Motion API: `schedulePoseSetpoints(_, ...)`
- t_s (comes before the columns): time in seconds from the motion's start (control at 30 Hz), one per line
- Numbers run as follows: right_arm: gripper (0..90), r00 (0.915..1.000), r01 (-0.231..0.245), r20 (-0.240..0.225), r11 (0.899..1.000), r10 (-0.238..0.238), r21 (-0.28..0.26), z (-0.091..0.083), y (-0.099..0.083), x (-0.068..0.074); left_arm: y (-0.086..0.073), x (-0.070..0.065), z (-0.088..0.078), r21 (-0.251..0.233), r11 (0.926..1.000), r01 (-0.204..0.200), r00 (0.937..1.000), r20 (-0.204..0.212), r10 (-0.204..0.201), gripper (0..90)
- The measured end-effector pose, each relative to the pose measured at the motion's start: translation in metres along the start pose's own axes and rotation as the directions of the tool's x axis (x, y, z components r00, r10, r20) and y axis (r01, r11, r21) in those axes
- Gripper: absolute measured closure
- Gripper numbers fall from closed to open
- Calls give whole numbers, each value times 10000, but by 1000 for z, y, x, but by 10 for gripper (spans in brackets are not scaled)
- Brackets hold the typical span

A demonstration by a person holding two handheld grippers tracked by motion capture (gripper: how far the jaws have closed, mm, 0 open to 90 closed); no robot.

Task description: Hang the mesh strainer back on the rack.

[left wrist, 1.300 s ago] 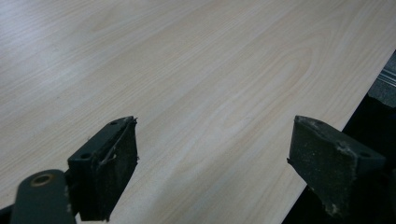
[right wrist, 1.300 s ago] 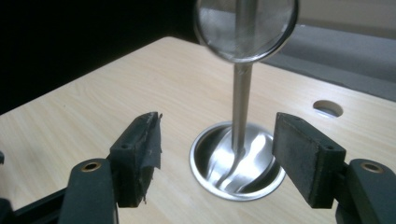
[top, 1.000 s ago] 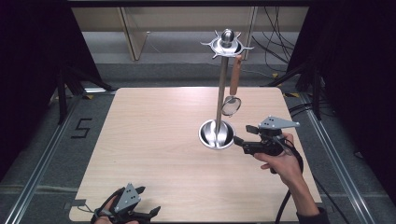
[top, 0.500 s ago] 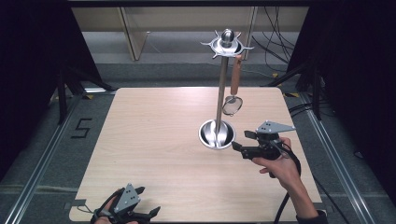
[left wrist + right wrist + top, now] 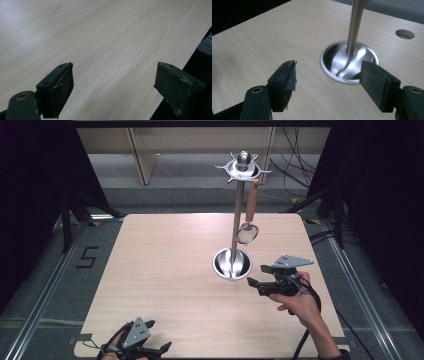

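The ladle [image 5: 248, 222] hangs from the stand [image 5: 235, 220] crown, at about 2 o'clock of the pole; hanging appears complete. The right gripper [image 5: 256, 276], jaws wide and empty, sits beside the base. The left gripper [image 5: 113, 87] idles, open and empty.

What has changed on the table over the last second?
The right tongs have drawn back from the stand toward the near edge of the table, open and empty. The ladle hangs on the stand as before, and the left tongs remain open at the near edge.
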State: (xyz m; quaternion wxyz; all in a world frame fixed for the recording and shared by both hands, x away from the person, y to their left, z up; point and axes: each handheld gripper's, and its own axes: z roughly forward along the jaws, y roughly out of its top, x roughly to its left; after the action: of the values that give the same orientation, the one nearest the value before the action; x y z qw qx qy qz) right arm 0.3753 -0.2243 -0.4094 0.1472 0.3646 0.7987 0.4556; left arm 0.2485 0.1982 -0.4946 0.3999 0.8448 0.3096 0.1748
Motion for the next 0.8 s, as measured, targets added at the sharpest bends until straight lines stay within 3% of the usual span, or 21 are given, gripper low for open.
schedulePoseSetpoints(0.07,304,10000,63,-14,9999,-63,-104,1,-1,0,0,-1,0,25,9999,99,9999,-45,-99,148)
schedulePoseSetpoints(0.1,303,9997,-251,-59,9996,251,136,1,-2,3,0,-1,0,12,10000,93,9999,-50,-93,148)
schedulePoseSetpoints(0.23,302,9995,295,-69,9996,-295,7,3,-3,1,0,0,0,24,10000,52,10000,-55,-52,148)
schedulePoseSetpoints(0.27,301,9998,-18,-185,10000,18,32,4,-4,3,0,0,0,26,10000,53,10000,-55,-52,148)
schedulePoseSetpoints(0.4,300,9999,65,-157,9999,-63,136,5,-6,3,-1,-3,0,-4,9993,383,9993,12,-383,148)
schedulePoseSetpoints(0.43,300,9998,-195,-82,9997,196,155,5,-7,5,0,0,0,-23,10000,36,10000,11,-36,149)
schedulePoseSetpoints(0.47,300,9997,-227,-124,9991,232,356,4,-8,5,-1,-3,1,-26,9990,448,9990,16,-448,148)
schedulePoseSetpoints(0.5,300,9998,-176,-123,9992,181,370,4,-8,5,-1,-3,1,-50,9986,523,9986,25,-523,148)
schedulePoseSetpoints(0.57,299,9998,-215,-47,9993,217,304,6,-9,6,0,-1,0,66,9999,156,9998,-81,-155,148)
schedulePoseSetpoints(0.6,298,9999,-22,-102,9993,26,376,6,-9,5,-1,-3,1,-55,9989,457,9990,-10,-457,148)
schedulePoseSetpoints(0.63,298,9999,-118,-99,9993,122,350,7,-10,6,-1,-3,1,-54,9986,524,9986,17,-524,148)
schedulePoseSetpoints(0.7,298,9996,-195,-216,9990,204,392,8,-12,6,-1,-3,1,-62,9986,516,9987,12,-516,148)
schedulePoseSetpoints(0.77,297,9999,42,-154,9991,-36,411,8,-12,4,0,-1,0,55,9998,192,9998,-78,-192,148)
schedulePoseSetpoints(0.8,298,9998,-50,-177,9991,58,430,8,-13,6,-1,-3,1,-25,9992,408,9992,-46,-408,148)
